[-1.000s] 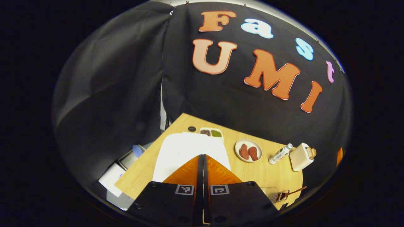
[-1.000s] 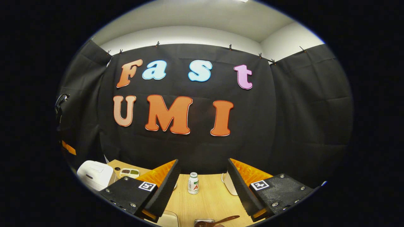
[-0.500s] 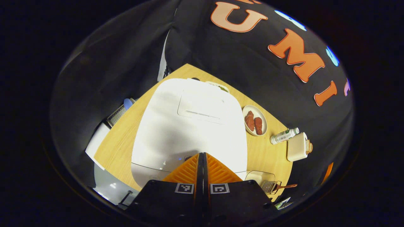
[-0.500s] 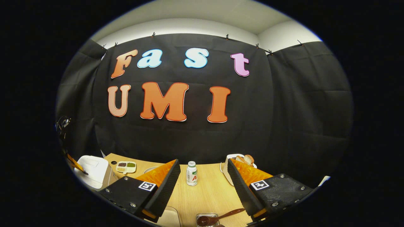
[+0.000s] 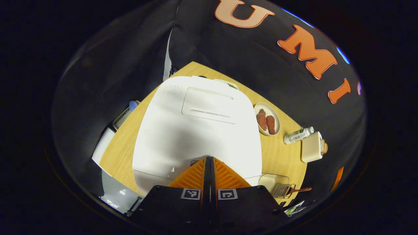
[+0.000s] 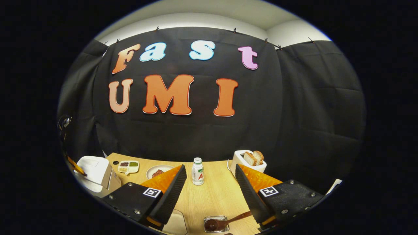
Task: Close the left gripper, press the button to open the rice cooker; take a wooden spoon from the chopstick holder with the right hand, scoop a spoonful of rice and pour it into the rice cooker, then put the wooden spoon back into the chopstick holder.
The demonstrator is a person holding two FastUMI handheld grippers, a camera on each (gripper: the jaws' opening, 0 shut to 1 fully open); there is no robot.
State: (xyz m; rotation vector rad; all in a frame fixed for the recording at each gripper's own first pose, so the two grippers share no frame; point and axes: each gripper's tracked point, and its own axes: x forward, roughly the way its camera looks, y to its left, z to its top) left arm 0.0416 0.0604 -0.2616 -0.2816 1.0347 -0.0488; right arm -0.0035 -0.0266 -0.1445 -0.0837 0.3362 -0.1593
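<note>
The left tongs [image 5: 209, 160] are clenched tight, their tips pressing at the front edge of the cooker [image 5: 196, 130], where the button seems to be sitting, hidden under them. The lid is lying flat, so the opening is not yet done. The right tongs [image 6: 210, 182] are hanging released above the counter [image 6: 215, 195], grasping nothing. Below them the spoon [image 6: 225, 222] is resting in the holder [image 6: 215, 224], untouched. The bottle [image 6: 197, 171] and toaster [image 6: 248, 161] are standing beyond. Scooping, pouring and returning are all waiting.
</note>
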